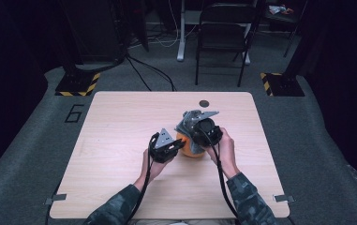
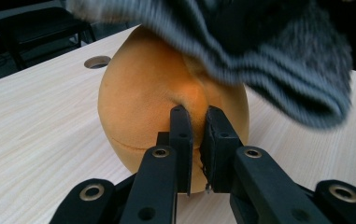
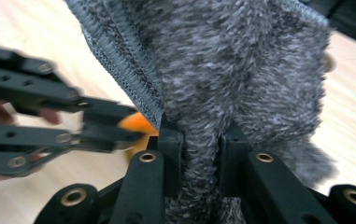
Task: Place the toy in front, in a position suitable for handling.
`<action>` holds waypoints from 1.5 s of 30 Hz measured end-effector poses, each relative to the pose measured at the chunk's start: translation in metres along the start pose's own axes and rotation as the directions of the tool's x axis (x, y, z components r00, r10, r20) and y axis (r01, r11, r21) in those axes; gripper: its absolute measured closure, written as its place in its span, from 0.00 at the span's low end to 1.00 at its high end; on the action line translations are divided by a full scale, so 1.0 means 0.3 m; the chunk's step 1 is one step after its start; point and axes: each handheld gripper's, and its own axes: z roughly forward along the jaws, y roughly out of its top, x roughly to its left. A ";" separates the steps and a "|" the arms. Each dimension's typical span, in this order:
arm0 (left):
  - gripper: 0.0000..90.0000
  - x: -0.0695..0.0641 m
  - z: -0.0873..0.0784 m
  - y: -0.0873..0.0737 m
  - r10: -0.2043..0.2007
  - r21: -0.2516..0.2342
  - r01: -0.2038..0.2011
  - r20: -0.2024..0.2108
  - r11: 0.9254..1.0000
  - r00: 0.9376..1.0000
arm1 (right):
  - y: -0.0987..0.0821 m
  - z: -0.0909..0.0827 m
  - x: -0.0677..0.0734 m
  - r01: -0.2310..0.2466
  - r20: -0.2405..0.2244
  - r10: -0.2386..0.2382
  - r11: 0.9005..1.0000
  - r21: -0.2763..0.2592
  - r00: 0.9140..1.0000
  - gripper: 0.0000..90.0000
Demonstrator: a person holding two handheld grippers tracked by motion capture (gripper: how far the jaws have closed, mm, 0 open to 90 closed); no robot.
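Orange foam head form (image 2: pixel 147 98) standing upright on bench (image 1: pixel 120 122), near middle, slightly toward near edge; smooth, rounded, egg-like, faint seam line running low across side. Small fold of foam being pinched at side. Grey fuzzy knit hat (image 3: pixel 222 70) hanging over top of form, partly covering it, stitched hem showing, bunched fold being pinched and held raised.

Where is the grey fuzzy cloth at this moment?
In the right gripper view the grey fuzzy cloth is clamped in the right gripper; in the left gripper view it hangs over the orange foam form, right of table centre.
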 end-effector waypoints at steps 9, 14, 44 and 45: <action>0.93 -0.008 0.004 -0.002 0.007 0.005 -0.007 0.010 1.000 1.000 | -0.008 0.038 0.023 0.033 -0.009 -0.033 0.999 0.032 0.999 0.84; 0.93 -0.008 0.004 -0.002 0.010 0.007 -0.010 0.013 1.000 1.000 | -0.010 0.038 0.010 -0.007 -0.012 0.007 1.000 0.028 1.000 0.84; 0.92 0.051 -0.005 -0.017 -0.047 0.026 0.048 -0.035 0.999 0.998 | -0.043 -0.012 -0.140 -0.134 0.053 0.137 0.990 -0.049 0.989 0.82; 0.92 0.057 -0.007 -0.019 -0.056 0.031 0.057 -0.034 0.998 0.998 | -0.044 -0.024 -0.148 -0.144 0.056 0.147 0.988 -0.055 0.988 0.82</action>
